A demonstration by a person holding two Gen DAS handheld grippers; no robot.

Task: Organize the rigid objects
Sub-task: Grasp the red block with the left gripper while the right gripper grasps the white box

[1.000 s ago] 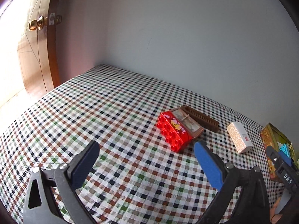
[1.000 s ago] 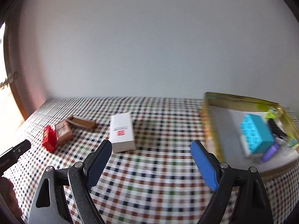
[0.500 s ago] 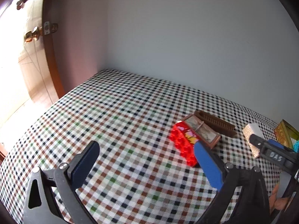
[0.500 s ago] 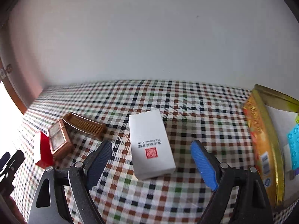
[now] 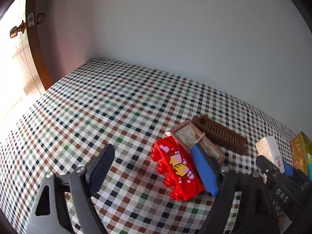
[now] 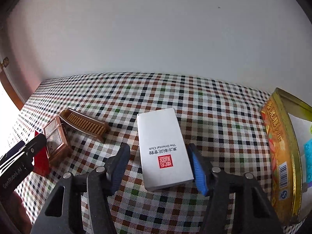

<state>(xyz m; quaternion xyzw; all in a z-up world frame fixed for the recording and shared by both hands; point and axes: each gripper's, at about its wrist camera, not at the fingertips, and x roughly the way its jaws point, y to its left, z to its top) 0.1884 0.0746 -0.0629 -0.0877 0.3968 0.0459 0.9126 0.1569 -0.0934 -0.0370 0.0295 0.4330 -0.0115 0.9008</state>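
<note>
My right tool (image 6: 159, 165) is down low with the white box (image 6: 162, 148) sitting between its fingers, and the jaws are closing in on it. The right-hand blue pad (image 6: 198, 172) looks like it's touching or just about touching the box's edge, while the left one (image 6: 119, 166) is apart from it with checkered cloth showing in the gap, so no real pinch so far. The box lies flat on the surface (image 6: 204, 107), red stamp end toward me.

My left tool (image 5: 154, 167) is closing too. Its right pad (image 5: 203, 171) is right up against the far side of the red toy brick (image 5: 175, 170), wedged between the brick and the little copper-framed box (image 5: 197, 140) behind it. The other pad (image 5: 101, 167) is well apart from the brick, so it's spread and not gripping anything.

A bit further out, the brown comb (image 5: 220, 134) lies just behind the copper-framed box, touching or nearly touching it. Off to the right of the white box is the gold tin (image 6: 280, 156), open, with a light blue brick (image 6: 308, 159) inside at the picture's edge; can't make out much else in there.

Beyond all that it's just checkered cloth running back to the plain wall (image 5: 195, 39), and a wooden door (image 5: 35, 44) with a brass knob (image 5: 17, 30) at the far left.
</note>
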